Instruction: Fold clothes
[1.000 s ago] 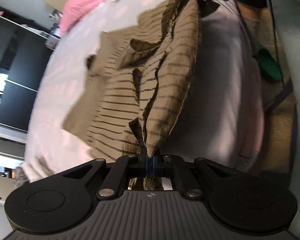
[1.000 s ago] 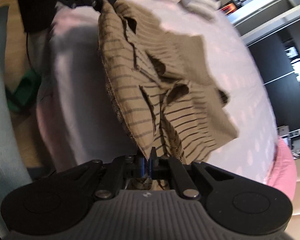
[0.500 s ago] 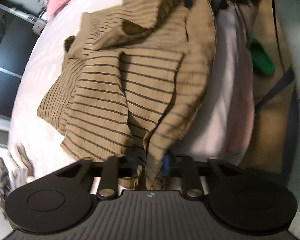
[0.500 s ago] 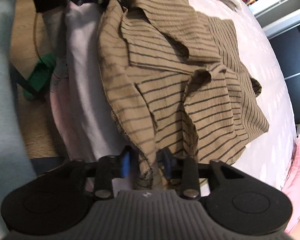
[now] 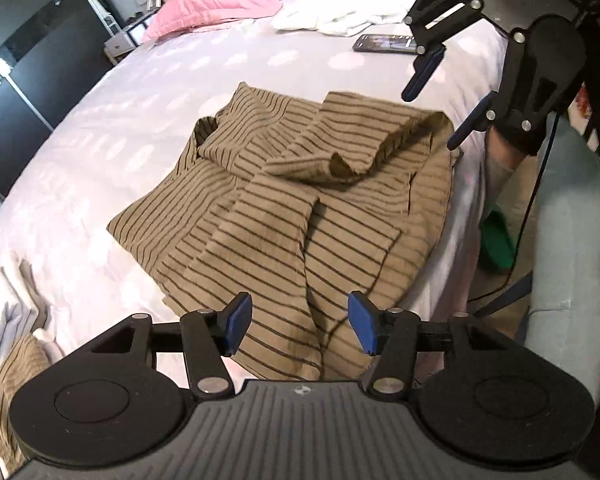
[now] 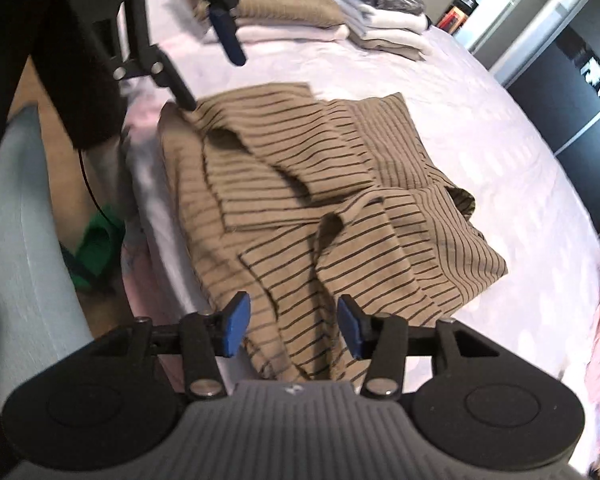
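Bedspread (image 5: 100,128) bears a striped shirt (image 5: 300,208); both claws opening, empty; no legible writing.

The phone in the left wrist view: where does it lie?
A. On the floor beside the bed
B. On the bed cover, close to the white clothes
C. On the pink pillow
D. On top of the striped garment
B: the phone lies flat on the bed cover, just in front of the white clothes and beyond the striped garment.
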`<state>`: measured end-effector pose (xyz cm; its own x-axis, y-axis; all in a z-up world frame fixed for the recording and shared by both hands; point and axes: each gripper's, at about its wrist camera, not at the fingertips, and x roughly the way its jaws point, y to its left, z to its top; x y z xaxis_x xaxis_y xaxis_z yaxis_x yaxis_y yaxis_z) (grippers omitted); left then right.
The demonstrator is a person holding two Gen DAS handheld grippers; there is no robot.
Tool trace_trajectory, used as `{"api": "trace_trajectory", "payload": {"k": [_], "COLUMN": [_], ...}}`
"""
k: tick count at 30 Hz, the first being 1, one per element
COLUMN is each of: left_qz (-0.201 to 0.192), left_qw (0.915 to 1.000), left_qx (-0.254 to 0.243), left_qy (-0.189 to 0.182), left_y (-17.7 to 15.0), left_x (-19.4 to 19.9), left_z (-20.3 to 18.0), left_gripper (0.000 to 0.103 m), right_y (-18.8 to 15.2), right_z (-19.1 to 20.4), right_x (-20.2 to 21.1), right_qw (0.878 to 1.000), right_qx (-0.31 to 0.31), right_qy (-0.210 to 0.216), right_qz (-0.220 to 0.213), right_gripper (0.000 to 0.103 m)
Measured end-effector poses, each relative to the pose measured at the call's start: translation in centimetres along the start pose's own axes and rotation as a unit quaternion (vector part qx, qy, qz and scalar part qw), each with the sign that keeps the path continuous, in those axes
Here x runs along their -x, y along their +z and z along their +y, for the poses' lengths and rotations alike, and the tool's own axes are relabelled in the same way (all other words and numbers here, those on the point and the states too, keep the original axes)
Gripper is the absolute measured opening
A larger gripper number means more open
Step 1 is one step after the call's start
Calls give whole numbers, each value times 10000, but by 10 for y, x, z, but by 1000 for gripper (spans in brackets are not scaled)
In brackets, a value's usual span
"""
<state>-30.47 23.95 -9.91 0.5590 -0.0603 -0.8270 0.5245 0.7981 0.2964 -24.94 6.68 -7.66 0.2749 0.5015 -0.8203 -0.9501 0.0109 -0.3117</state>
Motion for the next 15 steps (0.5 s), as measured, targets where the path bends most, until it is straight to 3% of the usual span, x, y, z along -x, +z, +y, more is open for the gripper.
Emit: {"api": "trace_trajectory", "payload": {"k": [3,6,12,14,15], "left_qz": [37,48,-188,-292,-337], "left_qw": [10000,9996,9928,9889,9868], "left_qx": [-44,234,1069,1340,1457], "left_qy": [78,174,497,565,615], "left_y": [9,21,41,44,46], "left_x": [-8,-24,-53,-65,-72], "left_z": [21,57,128,148,155], "left_gripper": [51,51,51,51,49], "right_y": [11,17,22,28,31], "right_z": [-19,-53,-143,-170,-180], "right_x": [0,-16,-44,-55,-63], "right_qw": [10000,9996,9863,9789,9762], "right_qx": [5,-224,-1633,-2037,-2164], "right_qy": [1,-40,-6,34,46], "right_qz": [19,193,218,132,110], "right_gripper": [57,57,56,45,32]}}
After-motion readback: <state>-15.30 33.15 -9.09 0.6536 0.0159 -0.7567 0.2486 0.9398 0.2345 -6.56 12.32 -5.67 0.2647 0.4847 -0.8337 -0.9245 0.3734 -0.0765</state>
